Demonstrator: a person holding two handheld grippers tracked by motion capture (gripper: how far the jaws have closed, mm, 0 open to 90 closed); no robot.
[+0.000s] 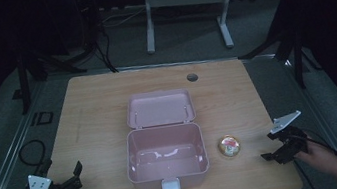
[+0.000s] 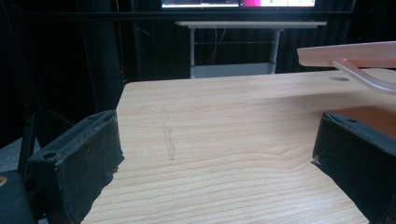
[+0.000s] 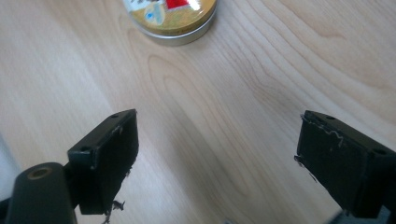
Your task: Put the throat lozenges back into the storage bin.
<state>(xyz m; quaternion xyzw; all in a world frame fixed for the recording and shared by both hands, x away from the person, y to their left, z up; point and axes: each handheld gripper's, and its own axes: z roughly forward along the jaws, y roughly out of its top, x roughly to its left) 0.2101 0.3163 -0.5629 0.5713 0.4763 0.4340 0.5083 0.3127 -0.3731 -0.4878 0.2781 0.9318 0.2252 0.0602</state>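
High view: a pink box (image 1: pixel 166 158) is sitting mid-tabletop (image 1: pixel 89 116) with its lid (image 1: pixel 160 109) lying open at 12 o'clock; a round tin (image 1: pixel 229 146) is resting at its 3 o'clock. The left gripper (image 1: pixel 75 175) and right gripper (image 1: pixel 269 153) are flanking them.

Left gripper view: fingers (image 2: pixel 77 163) are spread, released, over bare wood.

Right gripper view: fingers (image 3: pixel 109 156) are released, empty; the tin (image 3: pixel 170 18) is lying at 12 o'clock.
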